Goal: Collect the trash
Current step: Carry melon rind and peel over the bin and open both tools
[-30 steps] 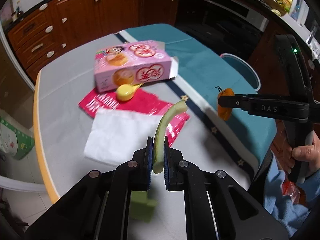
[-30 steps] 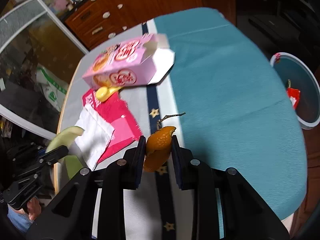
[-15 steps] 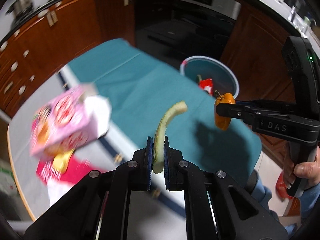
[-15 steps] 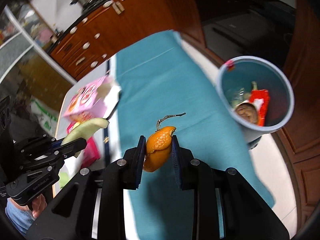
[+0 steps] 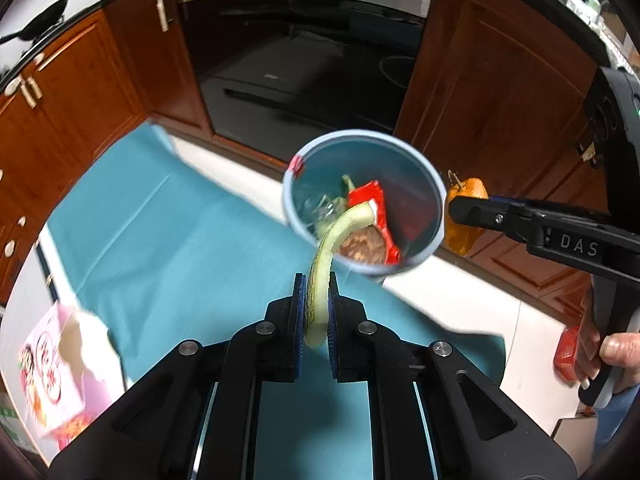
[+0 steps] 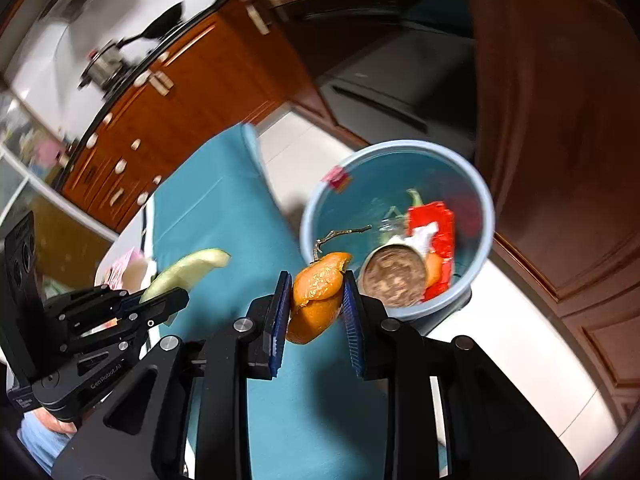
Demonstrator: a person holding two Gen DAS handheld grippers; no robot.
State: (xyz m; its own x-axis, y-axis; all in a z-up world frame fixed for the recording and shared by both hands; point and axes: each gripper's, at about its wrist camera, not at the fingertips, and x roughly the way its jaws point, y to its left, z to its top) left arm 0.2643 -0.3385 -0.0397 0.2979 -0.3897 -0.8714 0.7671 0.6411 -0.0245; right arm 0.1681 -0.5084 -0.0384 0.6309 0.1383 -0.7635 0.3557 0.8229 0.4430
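My left gripper point(image 5: 317, 292) is shut on a curved green melon rind point(image 5: 332, 248), whose tip reaches in front of the blue trash bin point(image 5: 400, 140) on the floor past the table edge. My right gripper point(image 6: 314, 292) is shut on an orange peel point(image 6: 316, 296) with a dry stem, just short of the same bin point(image 6: 476, 184). The bin holds a red wrapper point(image 6: 438, 224), a round brown lid and green scraps. Each gripper shows in the other view: the right one point(image 5: 460, 210) with the peel point(image 5: 464, 216), the left one point(image 6: 168, 300) with the rind point(image 6: 188, 268).
The table has a teal cloth point(image 5: 180, 248). A pink box point(image 5: 56, 372) lies at its left edge. Wooden cabinets point(image 5: 492, 92) and a dark oven point(image 5: 300, 80) stand behind the bin. White floor tiles point(image 5: 500, 320) lie beside the table.
Both grippers have swung from the table's left part toward the bin, carrying the rind and the peel. The bin is now much closer and more central in both views.
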